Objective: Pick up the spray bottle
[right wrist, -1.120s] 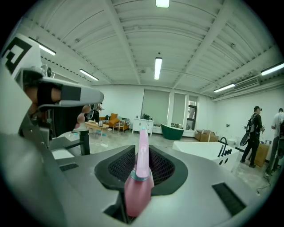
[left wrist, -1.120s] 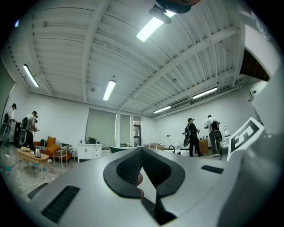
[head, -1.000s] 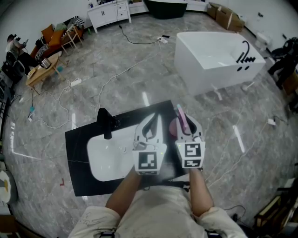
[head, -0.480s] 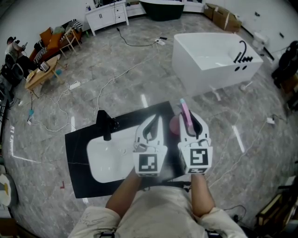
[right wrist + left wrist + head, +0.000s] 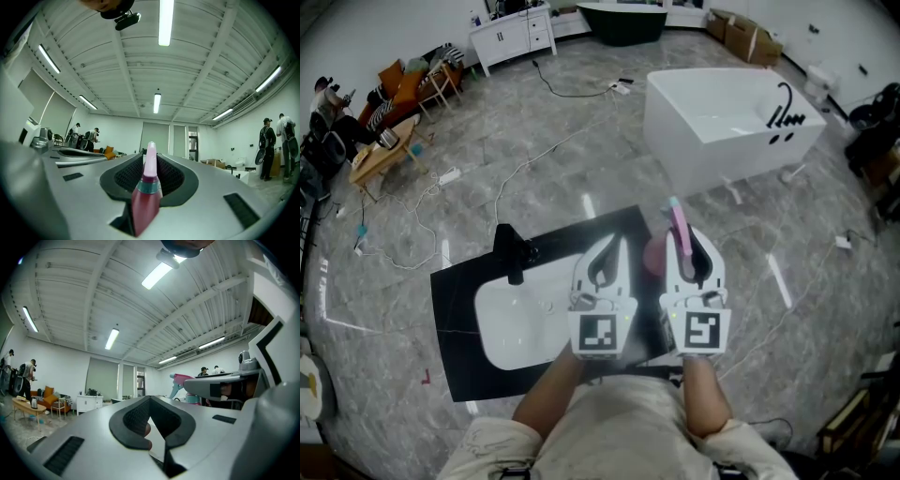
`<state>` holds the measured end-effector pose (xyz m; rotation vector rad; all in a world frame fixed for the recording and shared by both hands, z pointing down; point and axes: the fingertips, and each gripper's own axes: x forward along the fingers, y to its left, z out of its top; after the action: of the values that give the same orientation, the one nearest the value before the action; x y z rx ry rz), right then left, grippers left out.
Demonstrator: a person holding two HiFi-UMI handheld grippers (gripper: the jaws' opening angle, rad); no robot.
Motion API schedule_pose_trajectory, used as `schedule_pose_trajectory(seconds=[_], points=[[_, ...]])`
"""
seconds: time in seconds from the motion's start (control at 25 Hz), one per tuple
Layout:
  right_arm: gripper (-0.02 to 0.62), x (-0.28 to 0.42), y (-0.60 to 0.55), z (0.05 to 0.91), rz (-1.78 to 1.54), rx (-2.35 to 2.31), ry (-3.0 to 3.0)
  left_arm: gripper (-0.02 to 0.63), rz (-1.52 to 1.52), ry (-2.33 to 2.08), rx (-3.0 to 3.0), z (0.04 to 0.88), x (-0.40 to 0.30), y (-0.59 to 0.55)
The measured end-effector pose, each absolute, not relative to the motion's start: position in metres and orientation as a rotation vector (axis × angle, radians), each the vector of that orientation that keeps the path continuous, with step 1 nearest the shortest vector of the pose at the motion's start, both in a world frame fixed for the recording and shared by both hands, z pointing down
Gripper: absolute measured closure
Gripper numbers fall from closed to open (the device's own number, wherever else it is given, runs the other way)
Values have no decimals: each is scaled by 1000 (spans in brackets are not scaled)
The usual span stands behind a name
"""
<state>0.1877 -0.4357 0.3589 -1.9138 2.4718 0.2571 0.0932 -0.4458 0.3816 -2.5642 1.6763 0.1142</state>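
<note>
while both tools are held side by side in front of the person, the pink spray bottle is clamped between the jaws of the right gripper, over the right end of a black desk. a white sink is set into that desk, and a black faucet stands at its far left rim. the bottle's pink head juts out past the jaw tips, and its rounder body is seen just below and to the left of them. in the right gripper view the bottle's neck, ringed by a teal collar, is pressed on from both sides by the dark pads, so the jaws are kept partly apart by it. whether the bottle's base is clear of the desk cannot be told. the left gripper is held just beside the right one, over the right part of the sink, with its jaws brought together at the tips and nothing gripped (only the hollow between the pads is shown in the left gripper view). further off, a white bathtub is seen on the grey floor, across which cables are strewn.
</note>
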Motion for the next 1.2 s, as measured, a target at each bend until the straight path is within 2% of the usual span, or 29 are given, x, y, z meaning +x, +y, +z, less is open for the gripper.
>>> schedule_pose_trajectory(seconds=[1.2], points=[[503,181,-436,367,253,-1926,2492,604,102,1663,-2551,377,88,-443]])
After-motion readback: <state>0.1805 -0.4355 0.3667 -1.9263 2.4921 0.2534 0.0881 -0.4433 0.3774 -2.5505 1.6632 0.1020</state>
